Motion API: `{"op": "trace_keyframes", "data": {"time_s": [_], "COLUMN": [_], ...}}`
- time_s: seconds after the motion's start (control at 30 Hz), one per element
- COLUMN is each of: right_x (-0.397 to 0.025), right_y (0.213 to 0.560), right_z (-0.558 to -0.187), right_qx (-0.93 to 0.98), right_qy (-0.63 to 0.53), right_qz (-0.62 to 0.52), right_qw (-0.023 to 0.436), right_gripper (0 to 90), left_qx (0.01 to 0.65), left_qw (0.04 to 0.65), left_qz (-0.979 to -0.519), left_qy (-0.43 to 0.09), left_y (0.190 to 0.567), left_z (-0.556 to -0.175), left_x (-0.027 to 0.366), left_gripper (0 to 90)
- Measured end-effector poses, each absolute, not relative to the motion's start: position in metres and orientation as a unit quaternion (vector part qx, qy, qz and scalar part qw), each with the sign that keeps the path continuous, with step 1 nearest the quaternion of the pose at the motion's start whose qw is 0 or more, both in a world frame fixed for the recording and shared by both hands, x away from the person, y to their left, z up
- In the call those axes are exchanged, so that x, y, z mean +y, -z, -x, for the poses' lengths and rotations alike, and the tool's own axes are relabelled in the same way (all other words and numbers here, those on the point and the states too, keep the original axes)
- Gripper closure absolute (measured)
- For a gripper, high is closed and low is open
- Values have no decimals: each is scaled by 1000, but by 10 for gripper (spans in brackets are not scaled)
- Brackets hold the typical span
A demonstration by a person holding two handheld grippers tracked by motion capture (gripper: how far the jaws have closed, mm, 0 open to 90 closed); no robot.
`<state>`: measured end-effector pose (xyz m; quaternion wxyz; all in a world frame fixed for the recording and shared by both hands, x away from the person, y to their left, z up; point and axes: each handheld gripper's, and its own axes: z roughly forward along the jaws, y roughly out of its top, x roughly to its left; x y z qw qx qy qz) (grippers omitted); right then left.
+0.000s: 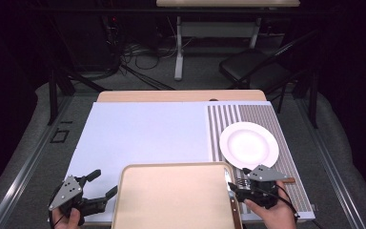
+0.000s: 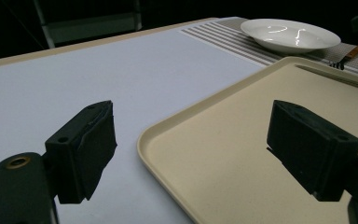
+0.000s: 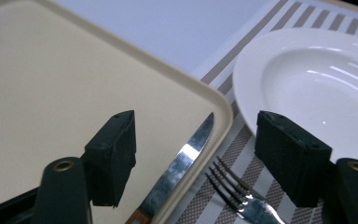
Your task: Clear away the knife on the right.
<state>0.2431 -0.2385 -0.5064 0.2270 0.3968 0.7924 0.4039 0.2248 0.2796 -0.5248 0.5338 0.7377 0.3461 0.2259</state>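
We see the right gripper [image 3: 196, 158] with its jaws spread wide and nothing between them; it hovers low over the near right corner of the beige tray [image 3: 51, 88], one jaw above the tray's inside and the other above the rim of the white plate [image 3: 326, 79]. Between the jaws, below them, lie a knife [image 3: 182, 168] and a fork [image 3: 235, 193]. The knife rests inside the tray along its right wall, the blade pointing away from us and a brown handle at its near end. The fork lies just outside that wall on the striped placemat [image 3: 261, 42], tines pointing away, just beside the knife with the tray's rim between them. In the high view the right gripper [image 1: 233, 183] sits at the tray's right edge, just near of the plate [image 1: 249, 144], held by a hand [image 1: 271, 212]. Our left gripper [image 2: 191, 149] also stands wide open and empty, one jaw over the pale blue table mat [image 2: 98, 70] and the other over the tray [image 2: 223, 154], near its left front corner. From above, the left gripper [image 1: 100, 183] floats just off the tray's left edge.
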Motion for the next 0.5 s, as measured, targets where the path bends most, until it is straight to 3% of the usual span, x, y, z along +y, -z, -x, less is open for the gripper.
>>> {"op": "trace_keyframes", "data": {"time_s": [0.23,0.5], "right_x": [-257,-270], "right_y": [506,502], "right_z": [-248,-249], "right_qx": [766,757], "right_qy": [-409,-402], "right_qz": [-429,-435], "right_qw": [249,274], "right_gripper": [219,215], "left_qx": [347,349], "left_qw": [534,539], "left_qz": [-738,-732], "left_qy": [-225,-227], "left_y": [525,525], "left_z": [-226,-225], "left_x": [281,282], "left_gripper": [157,157]}}
